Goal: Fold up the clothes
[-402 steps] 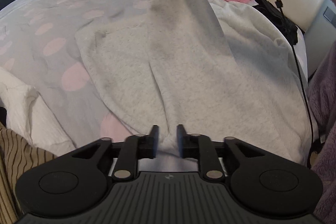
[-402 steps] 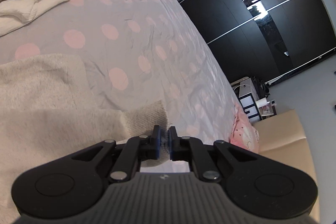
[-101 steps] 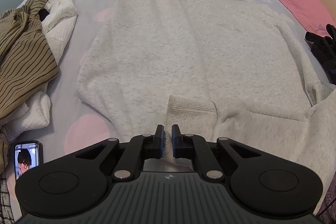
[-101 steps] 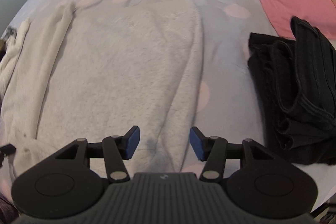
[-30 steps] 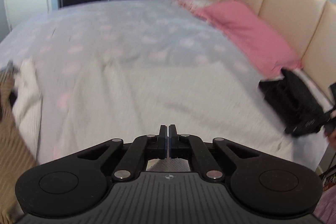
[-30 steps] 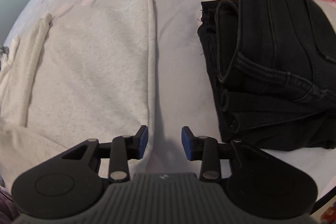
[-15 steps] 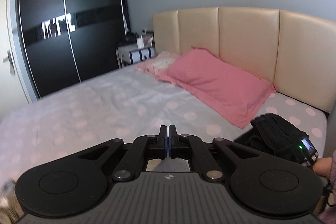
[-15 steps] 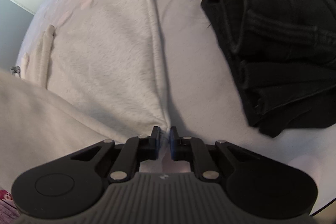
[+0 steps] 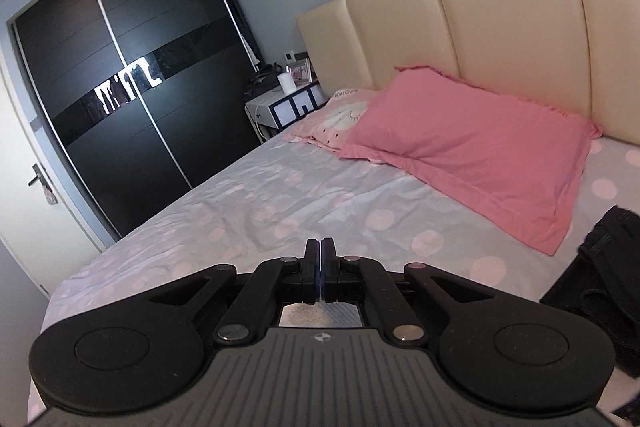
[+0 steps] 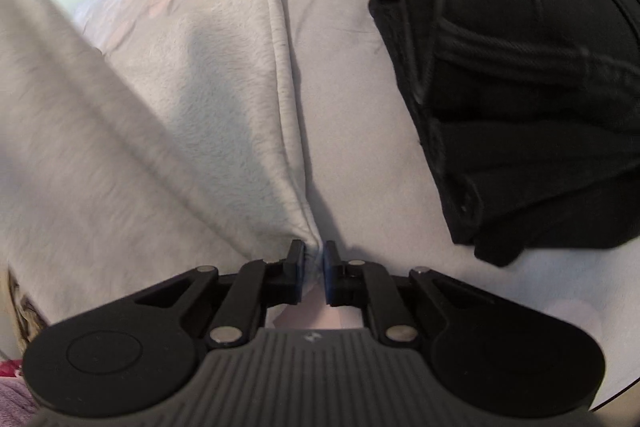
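Note:
A light grey sweatshirt (image 10: 208, 87) lies on the dotted bed sheet (image 10: 340, 75). My right gripper (image 10: 313, 255) points steeply down and is shut on its near corner, where the side seam ends. A wide band of the same cloth rises slantwise across the left of the right wrist view. My left gripper (image 9: 320, 247) is raised over the bed and faces the headboard, its jaws pressed together. A strip of grey cloth (image 9: 316, 313) shows just behind its fingers, so it holds the sweatshirt. The rest of the garment is hidden in the left wrist view.
Folded black jeans (image 10: 520, 67) lie right of the sweatshirt, close to the bed edge, and show as black jeans (image 9: 600, 287) at the right. A pink pillow (image 9: 460, 147) rests against the cream headboard (image 9: 500, 19). A nightstand (image 9: 284, 107) and a dark wardrobe (image 9: 120, 87) stand beyond.
My right gripper closed on the sweatshirt's corner and sank a little. My left gripper, still shut, swung up toward the headboard, lifting cloth across the right wrist view.

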Motion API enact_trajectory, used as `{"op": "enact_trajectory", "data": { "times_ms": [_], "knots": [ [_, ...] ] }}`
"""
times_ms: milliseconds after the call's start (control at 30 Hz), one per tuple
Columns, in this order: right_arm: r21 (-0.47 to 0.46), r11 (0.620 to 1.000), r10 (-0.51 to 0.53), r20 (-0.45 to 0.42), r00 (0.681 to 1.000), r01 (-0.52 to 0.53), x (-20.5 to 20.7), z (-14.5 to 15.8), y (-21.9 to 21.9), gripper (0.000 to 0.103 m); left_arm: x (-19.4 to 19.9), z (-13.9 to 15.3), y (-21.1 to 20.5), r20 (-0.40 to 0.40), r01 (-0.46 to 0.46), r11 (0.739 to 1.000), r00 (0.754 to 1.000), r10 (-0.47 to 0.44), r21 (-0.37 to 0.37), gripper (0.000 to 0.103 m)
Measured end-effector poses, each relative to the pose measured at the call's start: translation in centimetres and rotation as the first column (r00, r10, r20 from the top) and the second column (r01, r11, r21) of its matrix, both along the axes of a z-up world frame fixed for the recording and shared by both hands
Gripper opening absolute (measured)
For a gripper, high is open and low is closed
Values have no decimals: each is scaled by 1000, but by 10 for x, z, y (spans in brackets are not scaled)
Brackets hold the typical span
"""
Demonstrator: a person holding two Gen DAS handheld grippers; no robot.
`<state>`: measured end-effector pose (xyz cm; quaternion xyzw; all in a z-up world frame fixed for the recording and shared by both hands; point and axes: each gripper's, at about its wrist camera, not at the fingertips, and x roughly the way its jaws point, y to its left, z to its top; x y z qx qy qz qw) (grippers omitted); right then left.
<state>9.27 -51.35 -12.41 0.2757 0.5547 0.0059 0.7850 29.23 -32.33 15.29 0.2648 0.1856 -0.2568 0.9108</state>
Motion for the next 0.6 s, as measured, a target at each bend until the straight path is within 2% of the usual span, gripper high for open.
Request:
{"op": "enact_trajectory", "data": {
  "times_ms": [67,100,133,167,233,333,400,433,500,567,600],
  "knots": [
    [-1,1000,-11,2,1000,11,-7,-2,-3,8,16,-10,-17,8,11,1000,1000,-12,12,0],
    [-58,998,-11,-1,1000,11,-9,-1,-4,0,25,-15,-24,-5,16,1000,1000,-16,14,0],
    [-131,991,-9,-6,1000,8,-12,0,-5,0,33,-22,-31,-24,21,1000,1000,-20,19,0],
    [-159,987,-18,-9,1000,17,-15,-1,-10,0,40,-31,-38,-49,25,999,999,-23,27,0],
    [-107,993,-59,-20,998,57,-19,-7,-25,0,55,-50,-50,-108,40,998,994,-35,48,0],
    [-116,993,-18,1,1000,18,-17,-1,-24,2,67,-93,-58,-213,67,993,976,-45,100,0],
    [-116,993,18,25,1000,-15,-15,5,-18,7,73,-123,-57,-278,64,990,960,-28,124,0],
    [-114,993,36,37,999,-31,-14,9,-15,8,76,-137,-56,-311,58,989,950,-13,134,2],
    [-118,991,62,53,997,-56,-12,13,-10,22,82,-166,-49,-373,30,987,927,31,157,11],
    [-116,991,71,62,996,-64,-11,15,-7,28,86,-191,-39,-432,-1,985,898,77,173,28],
    [-107,993,63,60,996,-57,-11,14,-8,28,89,-200,-30,-464,-25,987,880,98,161,31]
  ]
}}
